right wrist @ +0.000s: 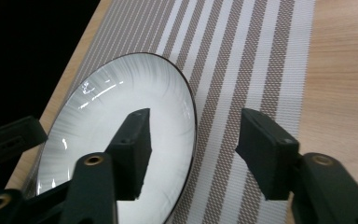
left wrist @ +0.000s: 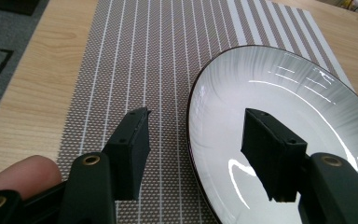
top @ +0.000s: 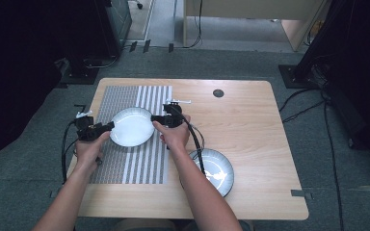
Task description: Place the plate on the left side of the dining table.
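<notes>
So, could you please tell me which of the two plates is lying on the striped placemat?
The plate between the two hand-held grippers lies on the placemat; the other plate sits on bare wood by the right forearm.

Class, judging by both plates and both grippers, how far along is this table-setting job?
Done: one plate lies on the striped placemat. In hand: the left gripper and right gripper straddle its rim with jaws open, not pressing. Left: the second plate sits on bare table.

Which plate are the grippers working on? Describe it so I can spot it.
Find the striped placemat on the table's left half. The plate lies on it, between the two grippers. The other plate sits on bare wood nearer the person, to the right.
</notes>
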A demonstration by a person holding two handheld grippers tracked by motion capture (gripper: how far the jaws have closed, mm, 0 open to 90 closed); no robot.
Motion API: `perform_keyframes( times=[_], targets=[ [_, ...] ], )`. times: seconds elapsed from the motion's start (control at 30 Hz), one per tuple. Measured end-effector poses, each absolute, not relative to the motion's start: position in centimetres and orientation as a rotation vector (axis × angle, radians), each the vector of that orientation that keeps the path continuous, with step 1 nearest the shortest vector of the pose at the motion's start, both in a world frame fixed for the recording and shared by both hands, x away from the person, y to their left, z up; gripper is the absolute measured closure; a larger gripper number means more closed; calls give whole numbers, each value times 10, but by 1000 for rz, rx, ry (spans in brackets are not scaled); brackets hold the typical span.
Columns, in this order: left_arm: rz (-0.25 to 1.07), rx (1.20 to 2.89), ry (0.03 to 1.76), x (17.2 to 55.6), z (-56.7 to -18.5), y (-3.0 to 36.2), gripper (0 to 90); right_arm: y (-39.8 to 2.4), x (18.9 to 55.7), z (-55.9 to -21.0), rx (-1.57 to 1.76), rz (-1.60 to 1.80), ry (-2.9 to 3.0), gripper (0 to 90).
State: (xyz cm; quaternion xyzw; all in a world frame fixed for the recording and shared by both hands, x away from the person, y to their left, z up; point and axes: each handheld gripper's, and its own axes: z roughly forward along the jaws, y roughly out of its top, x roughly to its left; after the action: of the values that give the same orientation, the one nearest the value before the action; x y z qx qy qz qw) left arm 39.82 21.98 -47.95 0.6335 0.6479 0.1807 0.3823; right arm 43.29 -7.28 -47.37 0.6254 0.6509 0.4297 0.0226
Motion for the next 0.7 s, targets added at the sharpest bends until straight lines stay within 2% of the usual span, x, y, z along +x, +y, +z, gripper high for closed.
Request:
perform_keyframes(
  times=[0.3,0.4,0.5,0.6,0.7],
  targets=[
    [471,1636,1623,385,-477,221,385,-89,421,-457,1904,1260,1988,374],
    [458,1648,1616,381,-477,221,378,-97,417,-453,1875,1319,2018,285],
    [445,1661,1601,377,-475,220,355,-102,411,-447,1839,1274,2008,298],
    [437,1674,1581,374,-472,218,322,-104,406,-444,1782,1238,2026,254],
    [447,1701,1542,369,-470,215,265,-107,399,-442,1730,1258,2033,163]
  ],
)
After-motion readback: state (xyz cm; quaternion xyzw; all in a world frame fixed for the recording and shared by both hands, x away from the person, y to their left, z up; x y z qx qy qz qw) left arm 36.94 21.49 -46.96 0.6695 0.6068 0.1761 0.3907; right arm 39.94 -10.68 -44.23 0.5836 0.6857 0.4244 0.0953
